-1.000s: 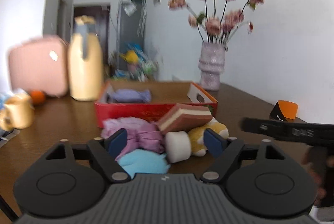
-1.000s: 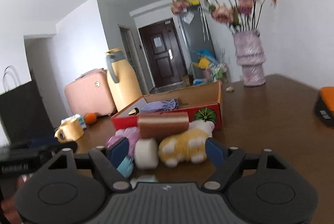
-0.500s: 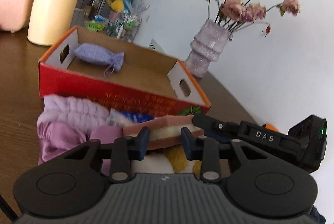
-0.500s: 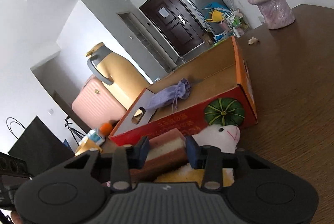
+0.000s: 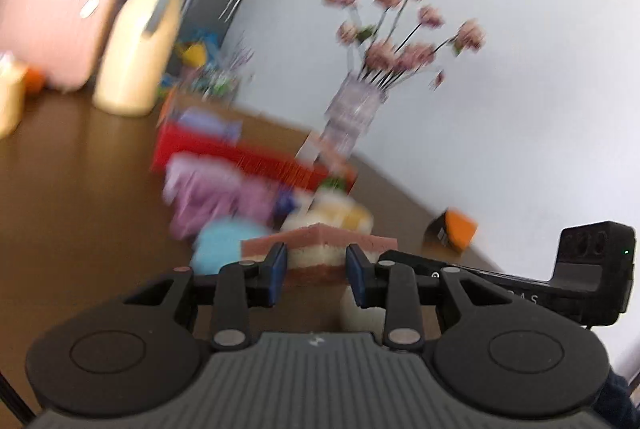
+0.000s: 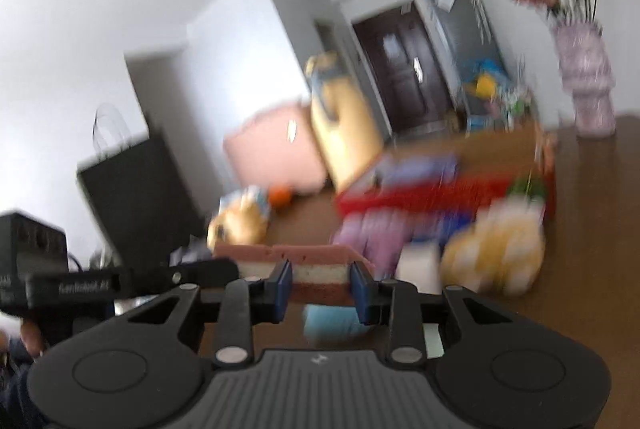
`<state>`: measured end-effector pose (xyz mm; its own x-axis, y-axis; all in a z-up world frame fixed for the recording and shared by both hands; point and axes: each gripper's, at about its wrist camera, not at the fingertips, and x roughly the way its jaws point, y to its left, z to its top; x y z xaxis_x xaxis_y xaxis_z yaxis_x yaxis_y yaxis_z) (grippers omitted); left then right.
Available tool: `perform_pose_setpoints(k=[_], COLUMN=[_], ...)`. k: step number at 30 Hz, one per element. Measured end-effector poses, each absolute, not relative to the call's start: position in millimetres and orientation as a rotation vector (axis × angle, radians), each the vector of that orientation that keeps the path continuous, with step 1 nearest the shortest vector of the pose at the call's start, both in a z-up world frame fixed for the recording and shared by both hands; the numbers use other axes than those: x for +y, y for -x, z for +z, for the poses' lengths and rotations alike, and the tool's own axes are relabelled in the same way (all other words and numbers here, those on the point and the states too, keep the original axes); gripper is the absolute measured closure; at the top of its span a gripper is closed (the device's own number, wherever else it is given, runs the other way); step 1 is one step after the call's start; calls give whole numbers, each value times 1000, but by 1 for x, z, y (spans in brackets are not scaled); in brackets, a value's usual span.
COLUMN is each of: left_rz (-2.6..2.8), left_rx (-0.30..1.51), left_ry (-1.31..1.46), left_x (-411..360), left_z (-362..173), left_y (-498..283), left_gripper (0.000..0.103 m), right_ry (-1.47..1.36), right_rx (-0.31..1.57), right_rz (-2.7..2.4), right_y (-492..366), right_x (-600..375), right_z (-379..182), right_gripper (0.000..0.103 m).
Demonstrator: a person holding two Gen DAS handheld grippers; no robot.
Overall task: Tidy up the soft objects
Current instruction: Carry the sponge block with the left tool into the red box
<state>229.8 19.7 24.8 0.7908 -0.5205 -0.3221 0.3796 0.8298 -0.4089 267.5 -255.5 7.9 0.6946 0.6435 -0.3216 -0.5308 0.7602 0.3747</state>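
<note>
Right in front of the person, both grippers are pinching the same layered cake-shaped sponge: the left gripper is closing its blue pads on one end and the right gripper is closing on the other, so the pink, white and brown slab is hanging in the air between them, clear of the table. I'm guessing that is the weak spot, since two tools are sharing one squashy block; if the hands are pulling apart or twisting against each other, the sponge could be bending, tearing or slipping out of one pair of pads. Just beyond it, a light blue soft thing, a white roll, a yellow-and-white plush and a purple cloth bundle are lying in a heap on the table, and a low swing could be knocking them about. Behind the heap, the red cardboard tray is sitting with a lilac pouch already inside; its near wall could be catching the sponge if it is carried too low. Farther back, the flower vase is standing near the tray's far corner, and everything is blurring, so a fast, wide sweep might be clipping it.
</note>
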Motion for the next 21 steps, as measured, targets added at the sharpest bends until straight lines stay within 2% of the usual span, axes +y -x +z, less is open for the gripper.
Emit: perform_pose_setpoints(k=[6, 11, 12, 15, 16, 21], left_rz=[-456, -463, -460, -487, -492, -491], left_rx=[538, 571, 581, 551, 539, 544], left_ry=[329, 258, 263, 290, 298, 329], left_x=[36, 32, 32, 40, 40, 40], left_z=[-29, -47, -48, -43, -39, -27], left_y=[-202, -192, -190, -177, -176, -192], left_gripper=[73, 73, 73, 63, 52, 51], right_ry=[-218, -182, -203, -226, -234, -330], right_rx=[503, 542, 559, 534, 524, 541], right_rz=[593, 582, 594, 598, 592, 554], right_y=[-239, -212, -209, -197, -198, -220], right_x=[-232, -229, -231, -238, -238, -240], right_z=[-37, -48, -47, -42, -40, -40], right_gripper=[72, 73, 70, 70, 70, 70])
